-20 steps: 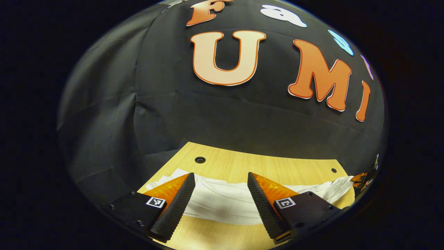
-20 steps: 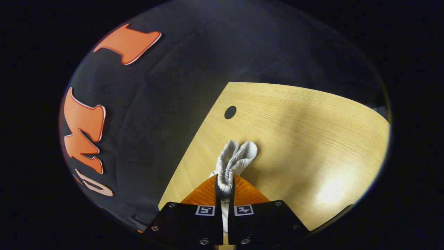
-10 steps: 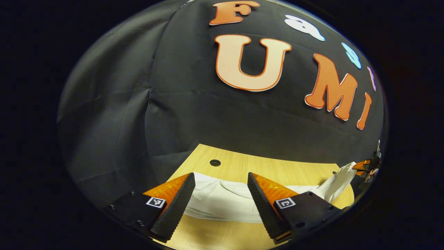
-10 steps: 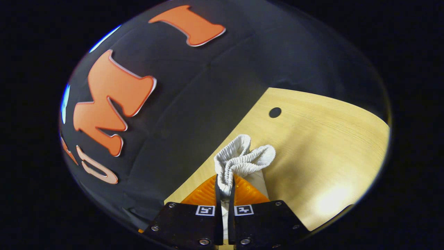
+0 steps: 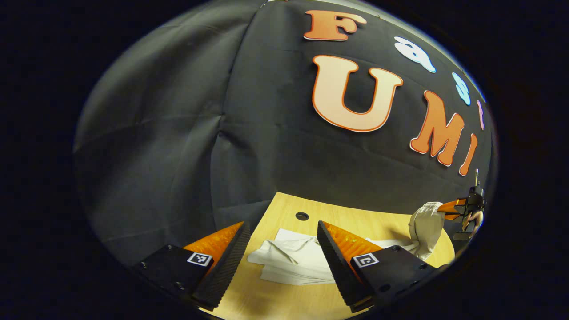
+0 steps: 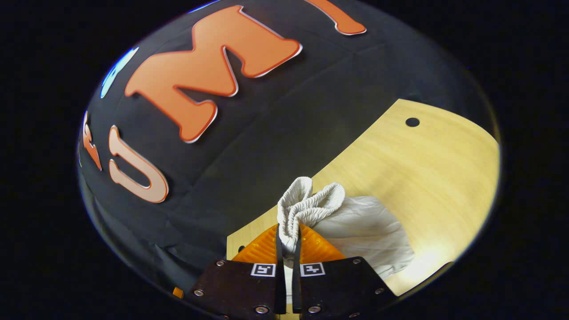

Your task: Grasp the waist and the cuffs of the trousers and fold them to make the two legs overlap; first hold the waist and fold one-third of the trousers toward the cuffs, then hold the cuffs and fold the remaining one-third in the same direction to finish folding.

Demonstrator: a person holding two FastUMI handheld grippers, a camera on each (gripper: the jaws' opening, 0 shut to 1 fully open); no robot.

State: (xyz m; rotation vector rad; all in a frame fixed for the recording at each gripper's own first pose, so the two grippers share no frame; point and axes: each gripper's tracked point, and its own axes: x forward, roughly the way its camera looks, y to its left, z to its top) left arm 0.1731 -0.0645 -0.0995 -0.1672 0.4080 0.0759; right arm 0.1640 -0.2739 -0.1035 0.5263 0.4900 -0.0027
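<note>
Trousers (image 5: 293,262): my right hand-held gripper (image 6: 288,240) pinches the waist (image 6: 306,206), lifted off the table (image 6: 426,160); left hand-held gripper (image 5: 280,249) gapes empty. Bunched elastic could slip, skewing the fold.

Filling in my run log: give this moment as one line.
right gripper: shut on waistband, lifted | left gripper: open, above trousers | table: cuff end lying flat

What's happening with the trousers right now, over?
Right gripper shut on the waistband, lifted off the table. Left gripper open, holding nothing, above the cuff end. Nothing in the way.
</note>
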